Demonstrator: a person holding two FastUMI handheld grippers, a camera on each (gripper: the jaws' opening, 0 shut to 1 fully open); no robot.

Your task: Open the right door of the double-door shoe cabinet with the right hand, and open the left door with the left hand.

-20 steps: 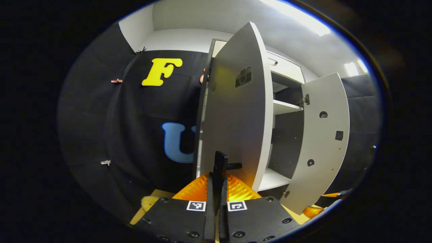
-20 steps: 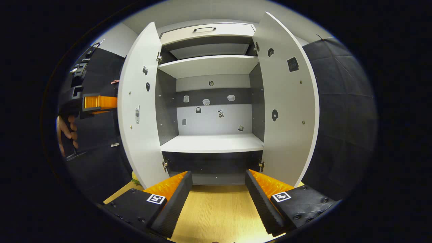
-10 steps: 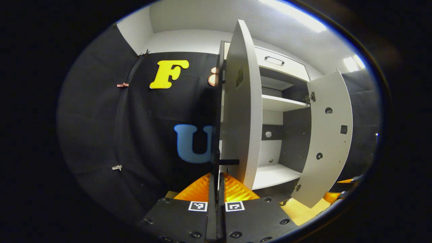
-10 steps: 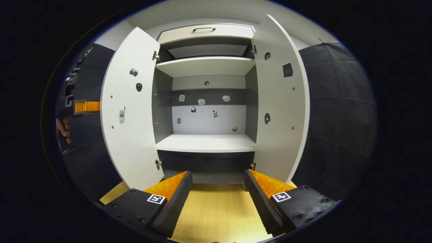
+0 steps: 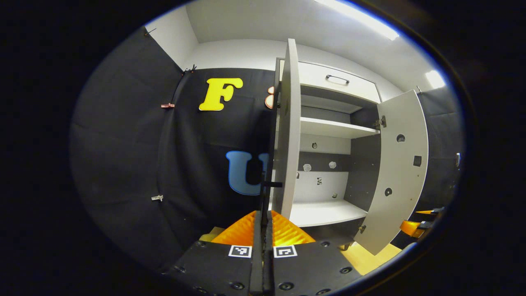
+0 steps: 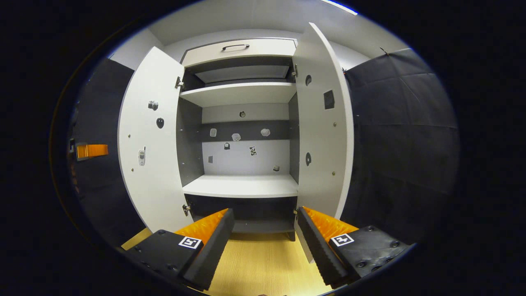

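While pressed almost together at the bottom of the left gripper view, left gripper (image 5: 263,216) pinches the thin dark handle (image 5: 266,193) of the left door (image 5: 289,135), with both fingers on it. Sees that door nearly edge-on, swung out from the shoe cabinet (image 5: 324,123), its free edge running straight up from the handle. Leaves open room to the door's outer side, back to the black cloth wall (image 5: 135,156). Shows the right door (image 5: 400,172) swung wide past the interior, and the right gripper (image 5: 415,227) low at the far edge beyond it.

Spread wide in the right gripper view, right gripper (image 6: 265,211) holds nothing and touches nothing. Hovers low over the wooden floor (image 6: 263,263), centred before the cabinet opening, with a clear gap on either side to the two doors. Stands just short of the right door's (image 6: 324,135) lower corner, by the right finger. Frames the left door (image 6: 148,144) opened about as far on the opposite side, with part of the left gripper (image 6: 92,151) behind its outer edge.

Inside, shows a lower shelf (image 6: 242,187) and an upper shelf (image 6: 238,92), both bare, and small stickers on the back panel. Tops the opening with a closed drawer front (image 6: 238,48). Surrounds all with dark cloth and a pale ceiling (image 5: 287,20).
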